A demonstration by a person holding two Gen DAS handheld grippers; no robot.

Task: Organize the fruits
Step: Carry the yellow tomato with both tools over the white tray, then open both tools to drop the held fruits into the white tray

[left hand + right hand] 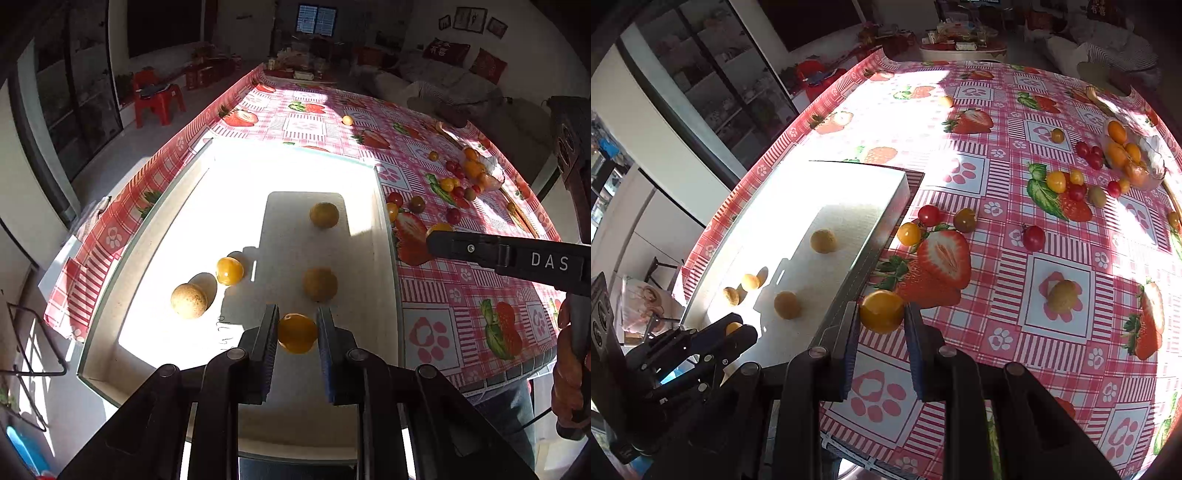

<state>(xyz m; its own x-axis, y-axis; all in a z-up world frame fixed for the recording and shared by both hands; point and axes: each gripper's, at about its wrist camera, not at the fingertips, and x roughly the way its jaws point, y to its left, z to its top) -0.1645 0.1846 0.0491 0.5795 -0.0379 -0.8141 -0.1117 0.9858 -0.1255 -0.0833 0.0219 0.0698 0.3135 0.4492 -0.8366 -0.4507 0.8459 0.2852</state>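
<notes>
A white tray (155,258) sat on the desk (1015,258), four yellow fruits loose inside. The left gripper (297,325) pinched a yellow fruit (297,333) between its fingers over the tray; the right gripper (881,321) likewise clamped a yellow tomato (881,311) beside the tray's edge.

Pretty sunny room, hard light hitting the table (288,110) with the pink strawberry-print cloth. Left of the table there's a red plastic chair (157,96) on a pale floor (122,151), and dark glass doors (79,85) behind it. Past the table's far end, a window (316,20); to its right, a sofa (443,74) with red cushions (445,51) and framed pictures (470,19) on the wall.
</notes>
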